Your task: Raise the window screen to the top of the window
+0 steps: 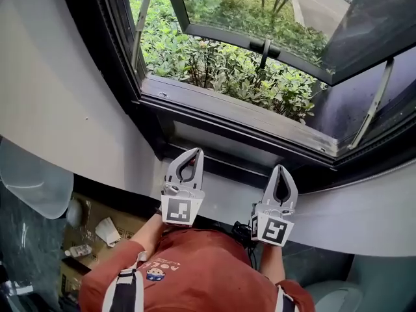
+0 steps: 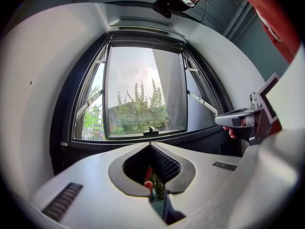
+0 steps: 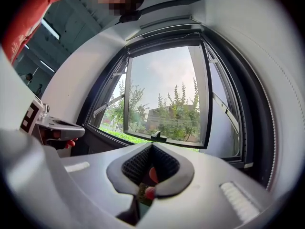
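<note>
grey plastic left gripper: jaws were together | dark-framed glass window: stood open ahead | grey right gripper: showed at right

The left gripper has its jaws closed, tips in contact, with nothing gripped. Its axis is roughly level, pointing away from the torso. The right gripper is in the same state, held beside the left and apart from it. The left forearm and right forearm extend forward, near parallel.
</note>
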`<state>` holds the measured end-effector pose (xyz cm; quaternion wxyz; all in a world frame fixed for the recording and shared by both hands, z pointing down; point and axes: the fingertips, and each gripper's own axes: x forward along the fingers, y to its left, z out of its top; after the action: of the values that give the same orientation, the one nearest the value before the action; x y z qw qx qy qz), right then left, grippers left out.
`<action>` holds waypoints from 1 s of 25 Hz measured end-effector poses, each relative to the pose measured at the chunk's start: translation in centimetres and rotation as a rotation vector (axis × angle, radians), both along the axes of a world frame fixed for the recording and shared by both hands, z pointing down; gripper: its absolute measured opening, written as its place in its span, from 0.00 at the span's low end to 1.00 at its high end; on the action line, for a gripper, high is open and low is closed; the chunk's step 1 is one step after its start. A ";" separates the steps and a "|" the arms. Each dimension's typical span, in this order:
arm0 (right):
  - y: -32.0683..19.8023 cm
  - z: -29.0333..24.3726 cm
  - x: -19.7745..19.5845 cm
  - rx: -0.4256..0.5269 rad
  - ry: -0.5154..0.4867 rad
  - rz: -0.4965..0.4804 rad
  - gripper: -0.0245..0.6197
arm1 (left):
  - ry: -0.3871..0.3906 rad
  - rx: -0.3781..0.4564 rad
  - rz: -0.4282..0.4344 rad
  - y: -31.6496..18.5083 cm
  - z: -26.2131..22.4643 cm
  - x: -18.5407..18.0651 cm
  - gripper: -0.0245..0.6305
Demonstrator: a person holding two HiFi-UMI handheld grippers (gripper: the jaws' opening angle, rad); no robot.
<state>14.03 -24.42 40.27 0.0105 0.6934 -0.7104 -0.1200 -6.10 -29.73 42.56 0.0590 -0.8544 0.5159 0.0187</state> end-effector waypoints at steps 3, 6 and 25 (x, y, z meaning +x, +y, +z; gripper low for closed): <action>0.3 -0.1 0.5 0.014 -0.014 0.017 0.05 | -0.011 0.013 0.015 0.1 -0.2 0.6 0.05; 0.5 0.0 0.8 0.014 -0.018 0.028 0.05 | 0.008 0.025 0.025 0.3 -0.7 1.1 0.05; 0.9 -0.2 0.7 0.026 -0.009 0.046 0.05 | -0.005 0.039 0.043 0.5 -1.2 1.2 0.05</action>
<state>14.76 -23.48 40.06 0.0010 0.7101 -0.6928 -0.1257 -4.91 -29.27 41.37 0.0768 -0.8640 0.4968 0.0278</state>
